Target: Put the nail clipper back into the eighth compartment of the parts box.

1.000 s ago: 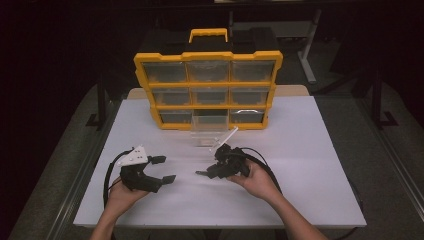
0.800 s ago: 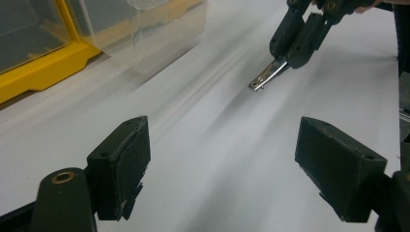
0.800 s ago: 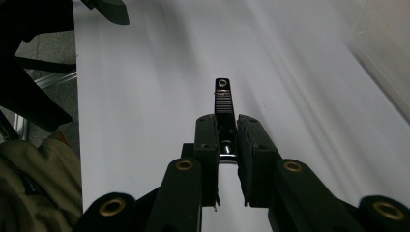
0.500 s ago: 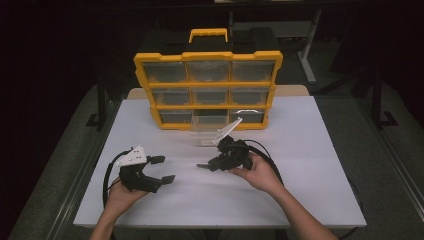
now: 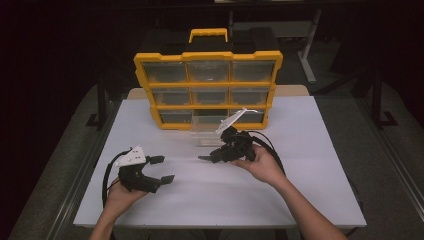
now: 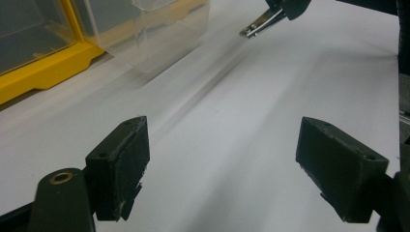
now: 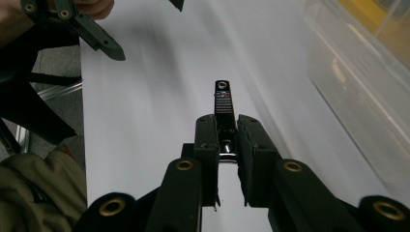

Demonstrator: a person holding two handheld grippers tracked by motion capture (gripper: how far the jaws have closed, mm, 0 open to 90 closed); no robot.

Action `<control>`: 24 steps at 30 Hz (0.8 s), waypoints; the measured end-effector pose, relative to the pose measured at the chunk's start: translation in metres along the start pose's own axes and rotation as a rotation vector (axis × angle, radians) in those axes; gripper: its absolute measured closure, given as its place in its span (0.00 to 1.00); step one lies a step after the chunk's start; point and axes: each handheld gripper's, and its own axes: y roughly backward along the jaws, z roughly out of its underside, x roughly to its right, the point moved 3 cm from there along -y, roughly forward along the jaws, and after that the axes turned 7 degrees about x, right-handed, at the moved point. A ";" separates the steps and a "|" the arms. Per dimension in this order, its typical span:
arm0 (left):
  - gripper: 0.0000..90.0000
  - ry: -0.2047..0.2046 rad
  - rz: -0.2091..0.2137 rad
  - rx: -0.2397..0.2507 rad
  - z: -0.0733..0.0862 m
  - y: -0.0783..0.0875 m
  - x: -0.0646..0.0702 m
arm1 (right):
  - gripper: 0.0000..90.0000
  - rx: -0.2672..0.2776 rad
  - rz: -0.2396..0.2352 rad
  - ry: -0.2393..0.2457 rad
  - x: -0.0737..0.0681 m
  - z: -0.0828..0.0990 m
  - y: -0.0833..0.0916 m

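Observation:
My right gripper (image 5: 216, 155) is raised above the middle of the white table (image 5: 310, 190), in front of a clear drawer (image 5: 206, 134). It is shut on a small flat metal tool (image 7: 223, 102) with a hole at its tip. The tool (image 5: 204, 158) sticks out to the left past the pads. Its tip (image 6: 252, 29) also appears at the top of the left gripper view. My left gripper (image 5: 162, 169) rests low at the front left, open, with nothing between its fingers (image 6: 121, 169). One of its fingers (image 7: 99, 41) appears in the right gripper view.
A yellow organizer (image 5: 207, 106) with rows of clear drawers and a handle stands at the back of the table. The pulled-out clear drawer (image 6: 154, 34) sits on the table just before it. Black cables trail from both grippers.
My right gripper has risen and moved a little away from me toward the organizer, still holding the metal tool. The left gripper has stayed put.

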 end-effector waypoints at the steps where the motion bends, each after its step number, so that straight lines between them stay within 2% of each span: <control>1: 0.22 0.001 0.000 0.000 0.000 0.000 0.000 | 0.87 0.004 -0.001 -0.003 0.000 -0.001 0.001; 3: 0.22 0.000 0.000 0.002 0.000 0.000 0.000 | 0.87 0.000 -0.004 -0.021 -0.001 -0.004 0.004; 9: 0.22 0.004 0.000 0.004 0.000 0.001 0.000 | 0.87 0.010 0.007 -0.005 0.002 -0.010 0.009; 14: 0.22 -0.007 -0.001 0.001 0.000 0.001 -0.001 | 0.87 0.022 -0.001 -0.030 0.005 -0.015 0.013; 18: 0.22 -0.001 -0.001 0.001 0.000 0.001 -0.001 | 0.87 0.030 0.009 -0.001 0.009 -0.020 0.017; 21: 0.22 0.001 -0.002 0.001 0.000 0.001 -0.001 | 0.87 0.032 0.006 -0.006 0.010 -0.024 0.019; 24: 0.22 -0.002 -0.002 -0.001 0.000 0.002 -0.001 | 0.87 0.033 0.006 0.008 0.012 -0.027 0.020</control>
